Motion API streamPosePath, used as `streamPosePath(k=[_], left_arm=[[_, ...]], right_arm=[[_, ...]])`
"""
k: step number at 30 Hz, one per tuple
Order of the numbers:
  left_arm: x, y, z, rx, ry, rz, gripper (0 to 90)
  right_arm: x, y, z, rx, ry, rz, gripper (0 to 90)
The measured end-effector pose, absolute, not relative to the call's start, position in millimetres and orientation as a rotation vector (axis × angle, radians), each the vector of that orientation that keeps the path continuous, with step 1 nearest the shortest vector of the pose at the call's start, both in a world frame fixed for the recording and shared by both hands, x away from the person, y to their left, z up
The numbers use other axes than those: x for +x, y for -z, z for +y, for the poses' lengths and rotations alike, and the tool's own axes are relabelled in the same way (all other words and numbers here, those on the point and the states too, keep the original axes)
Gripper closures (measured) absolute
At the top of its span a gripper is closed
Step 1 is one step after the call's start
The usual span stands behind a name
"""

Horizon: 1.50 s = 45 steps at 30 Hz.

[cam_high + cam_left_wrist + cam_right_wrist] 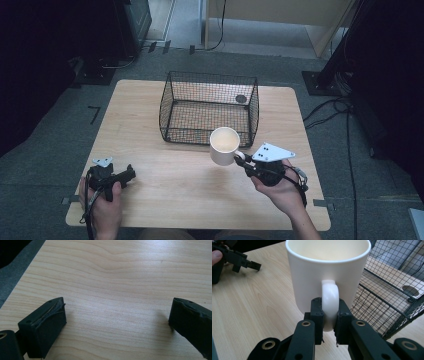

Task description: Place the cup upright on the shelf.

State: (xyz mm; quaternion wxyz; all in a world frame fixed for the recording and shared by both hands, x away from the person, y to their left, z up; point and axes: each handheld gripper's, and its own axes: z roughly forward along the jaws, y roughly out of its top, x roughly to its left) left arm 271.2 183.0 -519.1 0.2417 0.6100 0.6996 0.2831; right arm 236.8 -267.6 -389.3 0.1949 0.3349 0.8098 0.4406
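Above the wooden table (165, 180), the right claw (329, 315) clamps the white mug's (324, 277) handle (330, 302), beside the wire basket (210, 107).

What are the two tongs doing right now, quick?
Left tongs: open, holding nothing, over the wooden table.
Right tongs: shut on the handle of the white ceramic mug.

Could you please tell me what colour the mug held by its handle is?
The mug is white, cream inside; the right gripper view shows it best.
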Motion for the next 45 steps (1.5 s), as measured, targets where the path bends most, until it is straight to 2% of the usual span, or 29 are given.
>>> streamPosePath(k=[27, 45], left_arm=[[271.1, 518.8, 182.9, 1.675, -0.770, 1.910, 1.3], [271.3, 519.0, 182.9, 1.673, -0.772, 1.907, 1.3]], right_arm=[[282.1, 353.5, -244.9, 0.883, -1.254, 2.253, 80.5], [321.9, 349.7, -225.1, 0.882, -1.228, 2.260, 80.5]])
